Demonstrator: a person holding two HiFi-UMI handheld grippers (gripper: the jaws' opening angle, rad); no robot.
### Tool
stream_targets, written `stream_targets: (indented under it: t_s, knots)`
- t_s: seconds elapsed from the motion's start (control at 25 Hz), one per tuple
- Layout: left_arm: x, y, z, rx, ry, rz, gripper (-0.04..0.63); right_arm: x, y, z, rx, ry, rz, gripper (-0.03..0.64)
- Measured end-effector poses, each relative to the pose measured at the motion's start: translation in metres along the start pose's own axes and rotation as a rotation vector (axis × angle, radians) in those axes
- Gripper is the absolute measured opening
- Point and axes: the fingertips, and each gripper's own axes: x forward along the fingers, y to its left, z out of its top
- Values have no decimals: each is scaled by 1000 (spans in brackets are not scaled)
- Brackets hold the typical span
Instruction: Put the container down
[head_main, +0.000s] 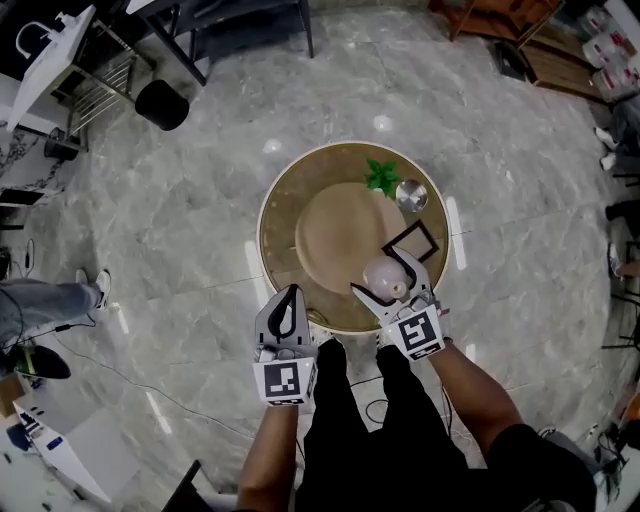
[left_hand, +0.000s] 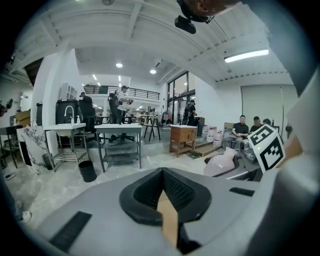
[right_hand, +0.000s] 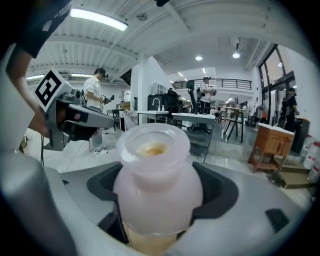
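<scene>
Below me I've got a round brown table (head_main: 275, 225) on grey marble floor (head_main: 200, 220), with a green leafy sprig (head_main: 381, 177) just beside a shiny metal cup (head_main: 411, 194), a black square frame (head_main: 402, 234) near them, and a black bin (head_main: 162, 104) well apart.

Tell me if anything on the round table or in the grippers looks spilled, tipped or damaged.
Nothing stands out. The right gripper holds the frosted container, which looks whole, at the near side of the round table, and no spill shows. The left gripper is shut with nothing in it.
</scene>
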Motion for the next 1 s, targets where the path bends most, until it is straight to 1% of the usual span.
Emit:
stream_targets:
  t_s: [0.16, 0.28, 0.4, 0.56, 0.84, 1.0]
  knots:
    - [19, 8, -26, -9, 25, -29, -6, 37, 3, -49, 16, 52, -3, 411]
    - [33, 18, -47, 3, 45, -41, -6, 63, 2, -87, 27, 99, -7, 411]
    - [43, 31, -65, 12, 60, -38, -6, 84, 5, -122, 35, 141, -6, 411]
    - [54, 42, -79, 9, 63, -22, -6, 98, 8, -168, 52, 218, -10, 411]
    - [62, 37, -107, -20, 87, -30, -6, 113, 15, -214, 78, 288, -18, 411]
    - [60, 39, -120, -30, 112, -34, -6, 119, 20, -230, 84, 315, -23, 411]
